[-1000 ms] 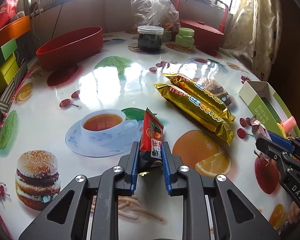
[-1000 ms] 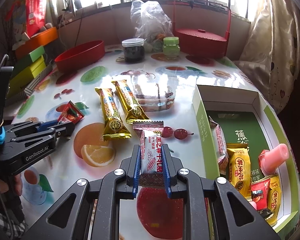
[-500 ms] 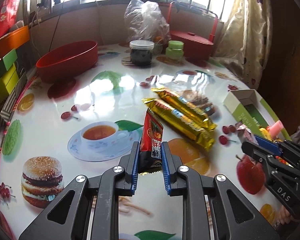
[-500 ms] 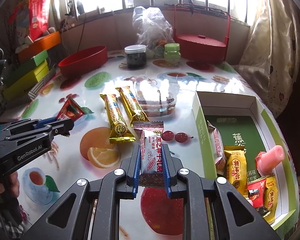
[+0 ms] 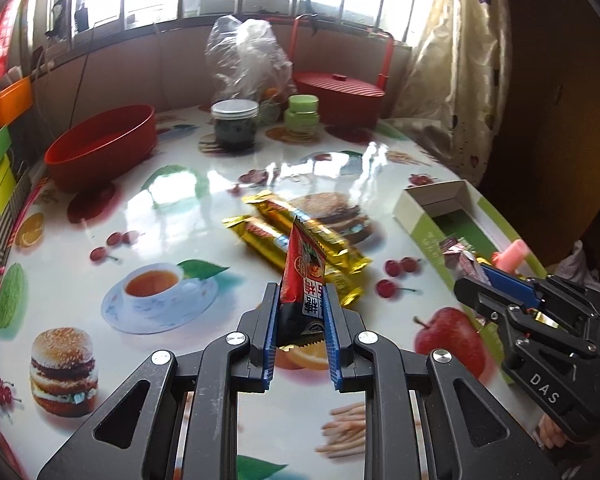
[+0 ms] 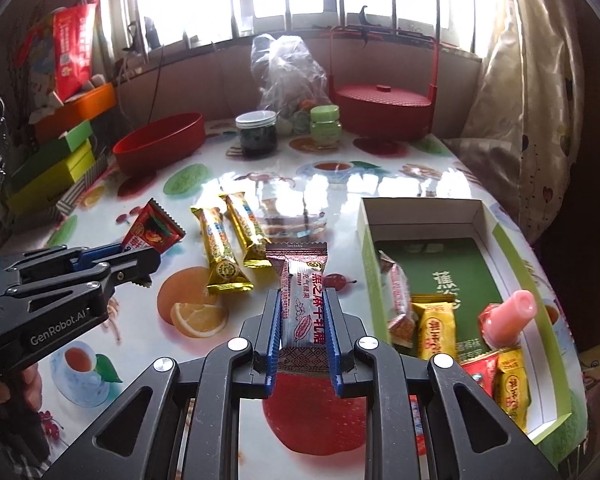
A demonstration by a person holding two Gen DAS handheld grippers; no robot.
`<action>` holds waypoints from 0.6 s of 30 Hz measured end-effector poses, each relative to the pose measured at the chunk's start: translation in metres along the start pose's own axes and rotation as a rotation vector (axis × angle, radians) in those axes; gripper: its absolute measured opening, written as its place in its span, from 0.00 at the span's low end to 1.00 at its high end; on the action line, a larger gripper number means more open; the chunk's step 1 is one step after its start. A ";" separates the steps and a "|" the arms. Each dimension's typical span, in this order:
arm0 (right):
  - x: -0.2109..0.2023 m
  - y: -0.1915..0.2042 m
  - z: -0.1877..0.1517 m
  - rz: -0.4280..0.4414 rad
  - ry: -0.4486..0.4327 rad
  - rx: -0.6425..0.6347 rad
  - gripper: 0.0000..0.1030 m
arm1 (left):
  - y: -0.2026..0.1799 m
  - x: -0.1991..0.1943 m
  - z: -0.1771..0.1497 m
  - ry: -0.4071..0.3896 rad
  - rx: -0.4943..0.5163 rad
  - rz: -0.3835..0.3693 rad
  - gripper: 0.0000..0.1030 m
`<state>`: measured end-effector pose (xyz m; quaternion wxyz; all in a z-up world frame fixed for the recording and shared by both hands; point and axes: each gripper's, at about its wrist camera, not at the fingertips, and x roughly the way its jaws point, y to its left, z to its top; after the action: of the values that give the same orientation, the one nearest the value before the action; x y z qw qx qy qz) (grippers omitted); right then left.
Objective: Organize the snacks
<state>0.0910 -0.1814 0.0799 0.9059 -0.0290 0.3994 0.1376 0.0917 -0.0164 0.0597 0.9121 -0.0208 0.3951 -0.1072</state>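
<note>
My left gripper (image 5: 299, 300) is shut on a red snack packet (image 5: 304, 276), held on edge above the table; the same packet (image 6: 153, 231) shows in the right wrist view at the left gripper (image 6: 140, 254). My right gripper (image 6: 302, 308) is shut on a white-and-maroon snack bar (image 6: 303, 304), lifted off the table; its tip (image 5: 466, 266) shows in the left wrist view at the right gripper (image 5: 476, 280). Two gold snack bars (image 6: 232, 246) lie side by side mid-table. A green-and-white box (image 6: 367, 248) at the right holds several wrapped snacks and a pink tube (image 6: 508, 316).
A red bowl (image 6: 160, 142), a dark jar (image 6: 257, 133), a green jar (image 6: 325, 121), a plastic bag (image 6: 286, 72) and a red lidded basket (image 6: 384, 108) stand at the table's far side. Coloured boxes (image 6: 56, 160) are stacked at the left edge. A curtain (image 6: 532, 120) hangs at the right.
Both grippers have risen with their packets, and the table looks farther away. The left gripper has also swung toward the right, bringing the gold bars and the box closer to its centre.
</note>
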 end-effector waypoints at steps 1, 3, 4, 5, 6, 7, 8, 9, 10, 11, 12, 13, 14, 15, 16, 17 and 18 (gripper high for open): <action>-0.001 -0.002 0.000 -0.005 -0.002 0.004 0.19 | -0.003 0.000 0.001 -0.001 0.006 -0.005 0.21; -0.004 -0.006 0.000 -0.011 -0.006 0.009 0.19 | -0.010 0.000 0.003 -0.001 0.016 -0.018 0.21; -0.006 -0.007 -0.001 -0.015 -0.008 0.012 0.19 | -0.012 0.000 0.003 -0.001 0.021 -0.022 0.21; -0.007 -0.009 -0.001 -0.018 -0.010 0.014 0.19 | -0.016 0.000 0.004 -0.001 0.028 -0.028 0.21; -0.008 -0.011 -0.001 -0.020 -0.012 0.017 0.19 | -0.019 0.001 0.004 0.000 0.032 -0.032 0.21; -0.010 -0.013 -0.002 -0.024 -0.014 0.019 0.19 | -0.022 0.001 0.005 -0.001 0.037 -0.039 0.21; -0.011 -0.015 -0.002 -0.026 -0.015 0.022 0.19 | -0.026 0.001 0.006 -0.001 0.043 -0.043 0.21; -0.012 -0.017 -0.002 -0.029 -0.017 0.025 0.19 | -0.030 0.002 0.007 -0.001 0.050 -0.048 0.21; -0.013 -0.018 -0.002 -0.033 -0.019 0.027 0.19 | -0.032 0.002 0.007 -0.001 0.055 -0.053 0.21; -0.015 -0.020 -0.003 -0.036 -0.021 0.031 0.19 | -0.036 0.002 0.007 -0.001 0.061 -0.057 0.21; -0.016 -0.024 -0.003 -0.039 -0.022 0.034 0.19 | -0.039 0.002 0.008 0.001 0.066 -0.061 0.21; -0.018 -0.027 -0.003 -0.045 -0.024 0.038 0.19 | -0.043 0.003 0.009 0.001 0.073 -0.069 0.21; -0.018 -0.028 -0.004 -0.048 -0.025 0.041 0.19 | -0.046 0.003 0.010 0.001 0.076 -0.072 0.21; -0.020 -0.031 -0.004 -0.051 -0.026 0.045 0.19 | -0.050 0.004 0.011 0.000 0.084 -0.078 0.21; -0.021 -0.034 -0.004 -0.056 -0.028 0.049 0.19 | -0.053 0.004 0.012 -0.002 0.091 -0.083 0.21; -0.023 -0.037 -0.005 -0.060 -0.029 0.052 0.19 | -0.056 0.005 0.012 -0.001 0.096 -0.086 0.21; -0.023 -0.039 -0.005 -0.062 -0.031 0.054 0.19 | -0.058 0.005 0.013 0.000 0.100 -0.089 0.21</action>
<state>0.0832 -0.2246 0.0917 0.9162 -0.0147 0.3880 0.0988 0.0943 -0.0748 0.0720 0.9064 0.0075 0.3878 -0.1674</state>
